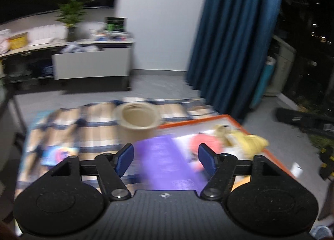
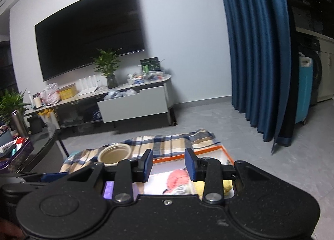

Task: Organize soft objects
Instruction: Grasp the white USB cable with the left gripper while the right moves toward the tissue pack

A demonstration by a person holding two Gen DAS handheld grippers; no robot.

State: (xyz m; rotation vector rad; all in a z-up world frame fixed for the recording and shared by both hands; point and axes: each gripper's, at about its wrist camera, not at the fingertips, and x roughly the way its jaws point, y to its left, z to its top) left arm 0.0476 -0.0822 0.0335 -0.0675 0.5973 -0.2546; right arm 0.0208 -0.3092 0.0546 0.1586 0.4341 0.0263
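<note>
A white tray with an orange rim (image 1: 198, 120) lies on a plaid blanket (image 1: 91, 127). In it are a blurred purple cloth (image 1: 167, 164), a pink soft thing (image 1: 205, 141) and a yellow soft toy (image 1: 252, 144). My left gripper (image 1: 166, 156) hangs open over the purple cloth, its blue pads clear of it on both sides. The right wrist view shows the same tray (image 2: 208, 150), the pink thing (image 2: 179, 175), the yellow toy (image 2: 227, 184) and a strip of purple (image 2: 109, 191). My right gripper (image 2: 169, 164) is open above the tray with nothing between its fingers.
A beige round container (image 1: 137, 123) stands open on the blanket left of the tray. A small blue and pink item (image 1: 52, 154) lies at the blanket's left. Behind are a TV stand with a pulled-out drawer (image 2: 133, 106), a blue curtain (image 2: 256, 62) and a dark table (image 2: 41, 152).
</note>
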